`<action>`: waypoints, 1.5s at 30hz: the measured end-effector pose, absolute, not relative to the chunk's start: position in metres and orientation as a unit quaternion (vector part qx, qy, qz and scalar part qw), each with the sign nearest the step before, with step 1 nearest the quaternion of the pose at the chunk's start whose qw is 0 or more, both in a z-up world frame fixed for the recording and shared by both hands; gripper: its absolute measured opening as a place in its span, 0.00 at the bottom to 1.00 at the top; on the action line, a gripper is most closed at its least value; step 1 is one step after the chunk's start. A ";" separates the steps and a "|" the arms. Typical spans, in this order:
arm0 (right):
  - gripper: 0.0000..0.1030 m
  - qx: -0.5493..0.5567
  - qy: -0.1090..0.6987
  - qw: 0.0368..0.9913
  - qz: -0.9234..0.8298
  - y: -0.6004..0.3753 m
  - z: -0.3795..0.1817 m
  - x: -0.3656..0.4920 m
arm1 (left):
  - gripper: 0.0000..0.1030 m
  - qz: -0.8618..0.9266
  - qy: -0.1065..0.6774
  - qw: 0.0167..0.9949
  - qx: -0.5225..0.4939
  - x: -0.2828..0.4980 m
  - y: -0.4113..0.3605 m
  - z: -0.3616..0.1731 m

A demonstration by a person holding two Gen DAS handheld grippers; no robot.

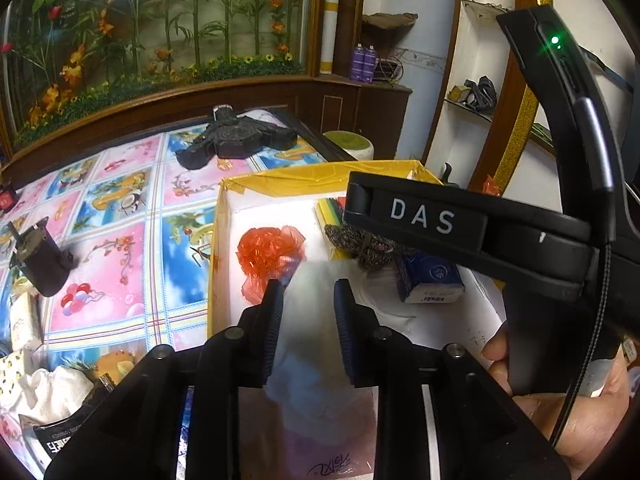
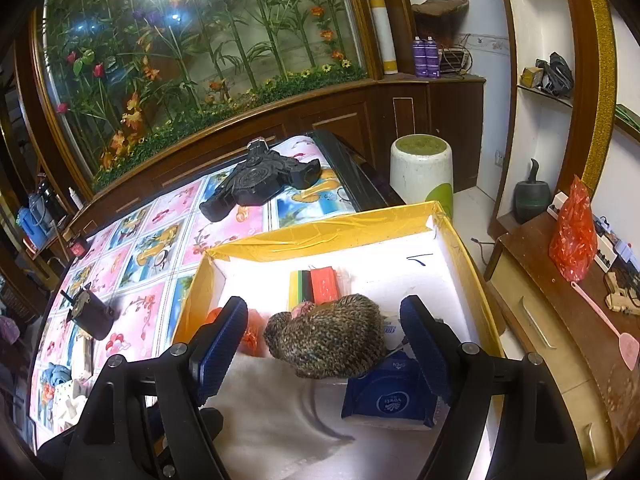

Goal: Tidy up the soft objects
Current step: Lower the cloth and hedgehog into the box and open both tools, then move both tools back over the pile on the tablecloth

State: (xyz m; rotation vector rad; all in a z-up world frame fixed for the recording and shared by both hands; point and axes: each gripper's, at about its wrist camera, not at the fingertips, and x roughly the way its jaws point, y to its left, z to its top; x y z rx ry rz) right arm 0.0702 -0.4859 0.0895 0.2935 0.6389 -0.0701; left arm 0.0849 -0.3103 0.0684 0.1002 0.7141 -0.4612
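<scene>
A yellow-rimmed box (image 1: 320, 176) (image 2: 320, 236) with a white inside stands on the patterned tablecloth. In it lie a crumpled red plastic bag (image 1: 268, 252), a brown knitted hat (image 2: 332, 344) (image 1: 368, 248), a blue tissue pack (image 2: 392, 400), a stack of coloured sponges (image 2: 316, 284) and a white cloth (image 1: 312, 360) (image 2: 272, 400). My left gripper (image 1: 308, 300) hangs over the white cloth, which lies between its slightly parted fingers. My right gripper (image 2: 324, 308) stands wide open around the knitted hat without touching it. Its black housing (image 1: 460, 232) crosses the left wrist view.
On the tablecloth sit a black three-armed object (image 1: 236, 140), a dark cylinder (image 1: 40, 260) and a heap of cloths (image 1: 52, 392) at the near left. Right of the box are a white stool (image 2: 422, 164) and a wooden side table (image 2: 560, 320) with a red bag.
</scene>
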 end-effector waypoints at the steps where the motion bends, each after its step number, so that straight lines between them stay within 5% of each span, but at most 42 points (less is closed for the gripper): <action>1: 0.77 0.144 0.312 0.939 -0.035 -0.486 0.090 0.070 | 0.27 -0.222 0.342 0.912 0.050 0.083 -0.310 0.069; 5: 0.78 0.146 0.307 0.940 -0.035 -0.487 0.091 0.068 | 0.47 -0.218 0.327 0.918 0.050 0.078 -0.309 0.074; 26: 0.81 0.144 0.298 0.943 -0.034 -0.486 0.092 0.061 | 0.47 -0.210 0.283 0.934 0.064 0.054 -0.290 0.091; 45: 0.82 0.103 0.257 0.961 0.010 -0.453 0.093 0.044 | 0.56 -0.087 0.254 0.963 0.008 0.056 -0.122 0.099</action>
